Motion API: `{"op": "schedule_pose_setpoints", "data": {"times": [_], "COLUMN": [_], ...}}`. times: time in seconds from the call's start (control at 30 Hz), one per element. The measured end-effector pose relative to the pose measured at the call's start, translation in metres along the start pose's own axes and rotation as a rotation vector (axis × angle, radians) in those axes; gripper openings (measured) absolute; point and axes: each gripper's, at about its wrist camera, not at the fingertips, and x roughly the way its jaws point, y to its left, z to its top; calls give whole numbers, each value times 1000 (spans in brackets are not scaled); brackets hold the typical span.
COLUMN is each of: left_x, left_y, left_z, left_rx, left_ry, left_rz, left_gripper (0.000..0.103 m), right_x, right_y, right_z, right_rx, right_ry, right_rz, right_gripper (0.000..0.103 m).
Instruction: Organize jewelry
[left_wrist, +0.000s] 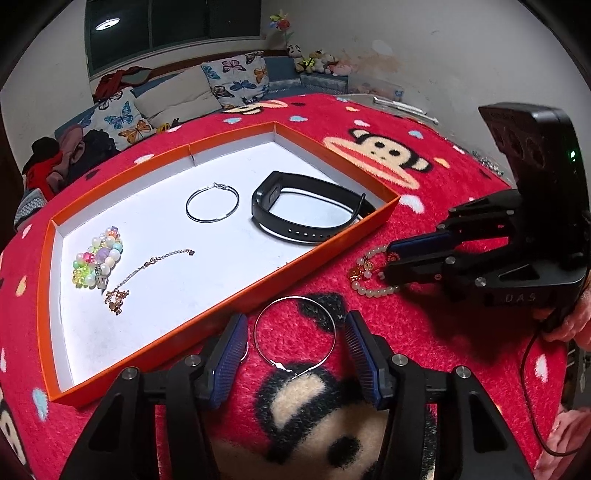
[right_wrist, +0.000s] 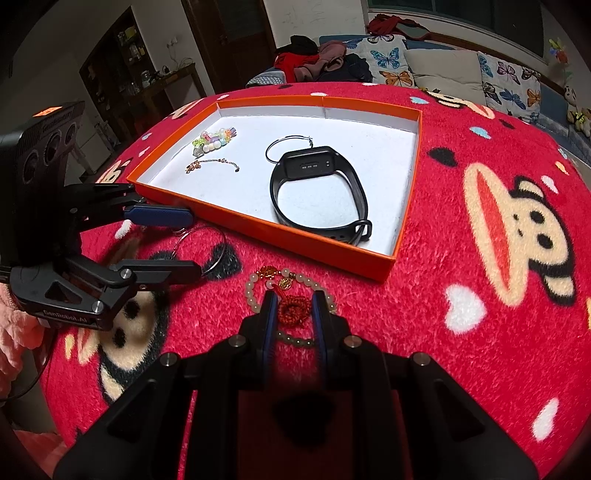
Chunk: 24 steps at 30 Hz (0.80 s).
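Two pieces are lying outside the tray: a hoop between the open left claw, a bracelet inside the part-open right claw. Thin wire is risking slipping free.

Left tongs spread wide, low over surface; right tongs narrowly parted, angled down.

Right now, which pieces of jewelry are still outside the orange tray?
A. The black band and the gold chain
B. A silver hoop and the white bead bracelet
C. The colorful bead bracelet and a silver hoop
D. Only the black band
B: one silver hoop and the white bead bracelet lie on the red blanket, outside the orange tray.
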Motion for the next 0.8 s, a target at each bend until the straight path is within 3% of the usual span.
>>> {"op": "schedule_pose_setpoints", "data": {"times": [0.23, 0.33, 0.6, 0.8], "left_x": [5, 6, -3, -29], "left_y": [-6, -11, -12, -8], "left_z": [-1, -2, -5, -1], "left_rx": [48, 76, 44, -9], "left_ry": [12, 5, -28, -99], "left_rz": [22, 44, 59, 37], "left_gripper": [58, 52, 52, 52], "right_x": [0, -1, -9, -22], "right_y": [0, 1, 6, 10], "right_z": [0, -1, -1, 5], "right_rx": [1, -1, -13, -27], "right_ry": [-2, -5, -27, -55], "right_rz": [0, -3, -7, 6], "right_gripper": [20, 20, 19, 19]}}
